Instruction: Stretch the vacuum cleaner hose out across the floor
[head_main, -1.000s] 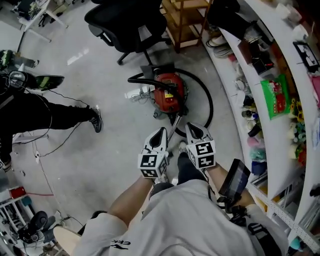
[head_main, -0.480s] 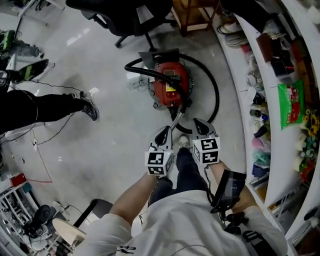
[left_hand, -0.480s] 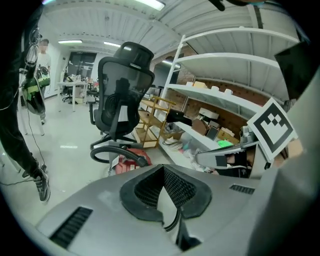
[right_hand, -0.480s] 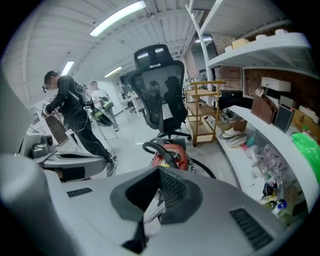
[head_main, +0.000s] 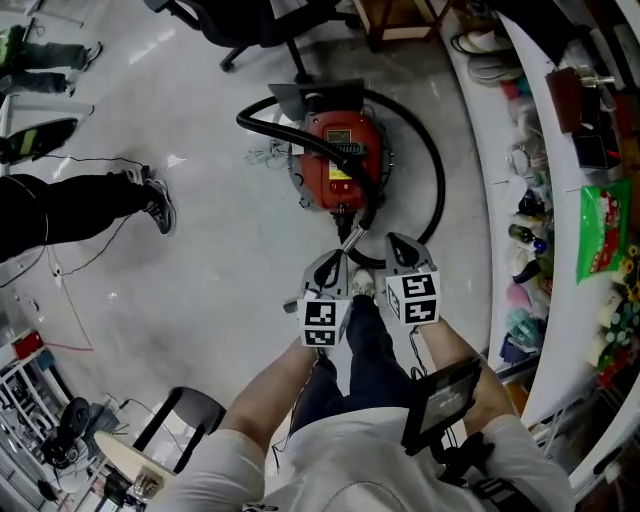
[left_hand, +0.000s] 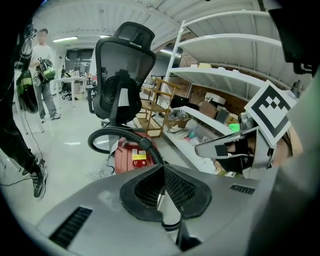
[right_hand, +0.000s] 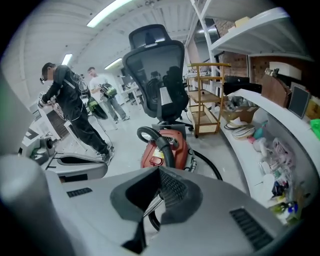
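The red vacuum cleaner (head_main: 340, 158) (left_hand: 132, 156) (right_hand: 164, 148) stands on the grey floor ahead of me. Its black hose (head_main: 436, 185) leaves the top, loops left and curls round the right side. A shiny metal wand (head_main: 350, 240) runs from the cleaner toward my feet. My left gripper (head_main: 329, 264) (left_hand: 162, 172) hangs just left of the wand's near end, shut and empty. My right gripper (head_main: 398, 243) (right_hand: 160, 175) is just right of it, also shut with nothing in it. Through both jaw gaps I see the wand below, untouched.
A black office chair (head_main: 265, 25) and a wooden rack (head_main: 400, 20) stand beyond the cleaner. A curved white shelf unit (head_main: 505, 230) full of goods lines the right. Another person's leg and shoe (head_main: 155, 205) and thin floor cables (head_main: 70, 260) lie at left.
Both grippers have come down toward the floor beside the wand, staying shut. The cleaner now sits closer and larger in the head view.
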